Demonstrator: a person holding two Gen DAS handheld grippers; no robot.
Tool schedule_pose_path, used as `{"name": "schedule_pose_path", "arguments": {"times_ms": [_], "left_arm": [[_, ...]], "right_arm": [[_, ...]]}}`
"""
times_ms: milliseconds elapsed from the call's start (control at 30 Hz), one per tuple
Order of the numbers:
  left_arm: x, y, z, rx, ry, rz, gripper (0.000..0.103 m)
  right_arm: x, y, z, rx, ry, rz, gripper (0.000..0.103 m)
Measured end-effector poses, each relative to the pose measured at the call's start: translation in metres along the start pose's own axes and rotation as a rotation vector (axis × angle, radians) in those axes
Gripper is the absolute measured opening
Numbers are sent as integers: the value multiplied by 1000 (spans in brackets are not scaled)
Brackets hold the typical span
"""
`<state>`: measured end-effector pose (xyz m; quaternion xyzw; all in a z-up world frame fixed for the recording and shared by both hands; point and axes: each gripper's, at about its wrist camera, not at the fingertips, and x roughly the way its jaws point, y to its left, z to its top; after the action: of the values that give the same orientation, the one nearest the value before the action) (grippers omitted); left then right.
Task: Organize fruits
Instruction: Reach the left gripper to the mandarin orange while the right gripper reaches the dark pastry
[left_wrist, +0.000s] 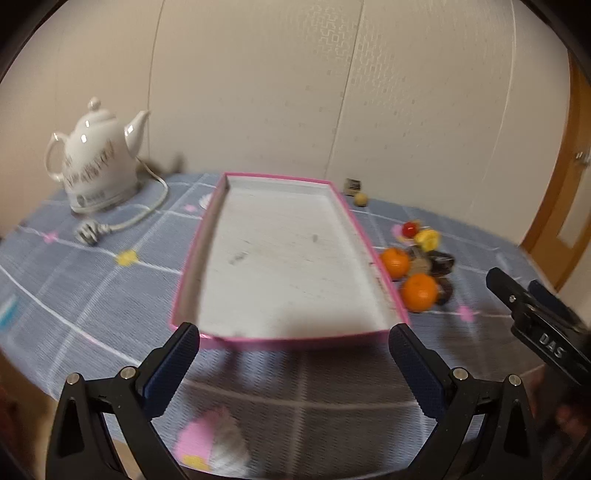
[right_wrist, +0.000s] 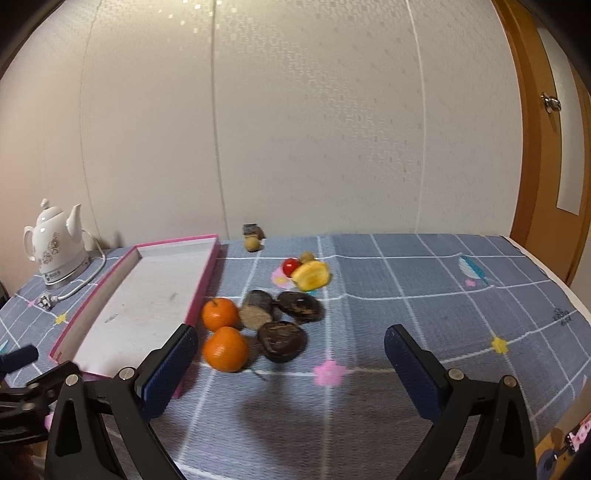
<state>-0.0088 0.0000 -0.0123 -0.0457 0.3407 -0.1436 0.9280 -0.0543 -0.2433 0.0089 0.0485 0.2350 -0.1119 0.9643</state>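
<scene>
— Blue checked cloth (right_wrist: 406, 280) covers our table, cream wall behind, a wooden door (right_wrist: 535, 155) off to the right. What do we hold?

— Nothing. Our left gripper (left_wrist: 295, 347) has its fingers spread wide, hovering before the near short edge of the pink-rimmed tray (left_wrist: 354, 218), whose white floor is bare. Our right gripper (right_wrist: 291, 350) is spread just as wide above the cloth.

— And the fruit?

— All on the cloth, just right of the tray. Two oranges (right_wrist: 224, 349) sit nearest its long side, the near one just beside our right gripper's left finger (right_wrist: 170, 365). Next to them we see three dark brown pieces (right_wrist: 282, 341) and, farther back, a yellow fruit (right_wrist: 313, 276) touching a small red one (right_wrist: 290, 266).

— Anything else?

— A white kettle (left_wrist: 98, 158) at the far left, its cord (left_wrist: 147, 210) lying unplugged on the cloth, and a small tan ball (right_wrist: 252, 243) near the wall.
</scene>
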Motion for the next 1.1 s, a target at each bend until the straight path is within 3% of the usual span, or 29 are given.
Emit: {"name": "schedule_pose_path", "arguments": {"times_ms": [133, 200, 333, 367, 433, 500, 533, 600, 700, 833, 1000, 1067, 1100], "left_arm": [[-1, -6, -9, 2, 9, -7, 103], [-1, -9, -13, -22, 13, -50, 103], [2, -20, -23, -36, 36, -98, 103], [3, -21, -24, -34, 52, -103, 103], [6, -27, -27, -12, 70, -92, 103], [3, -30, -27, 13, 61, -89, 103], [3, -33, -28, 25, 63, -98, 103], [3, -33, -32, 31, 75, -88, 103], [3, -32, -35, 36, 94, -98, 103], [-5, -31, -36, 33, 44, -119, 103], [-9, -38, -35, 42, 14, -123, 103], [-7, -46, -32, 67, 27, -122, 103], [-7, -50, -30, 81, 25, -120, 103]], "right_arm": [[-19, -19, 6, -20, -124, -26, 103], [-14, -22, 7, -73, -126, -64, 103], [18, -36, 1, -16, 67, 36, 102], [20, -38, 1, -2, 73, 50, 100], [23, -37, 2, -19, 71, 68, 86], [36, -29, 5, -66, 107, 102, 83], [40, -27, 5, -75, 122, 115, 75], [55, -22, 3, -89, 178, 166, 69], [73, -17, -2, -99, 242, 200, 64], [90, -9, -9, -115, 298, 205, 64], [104, -16, -5, -35, 346, 268, 64], [106, -16, -4, -29, 346, 272, 57], [106, -16, -3, -22, 353, 280, 46]]}}
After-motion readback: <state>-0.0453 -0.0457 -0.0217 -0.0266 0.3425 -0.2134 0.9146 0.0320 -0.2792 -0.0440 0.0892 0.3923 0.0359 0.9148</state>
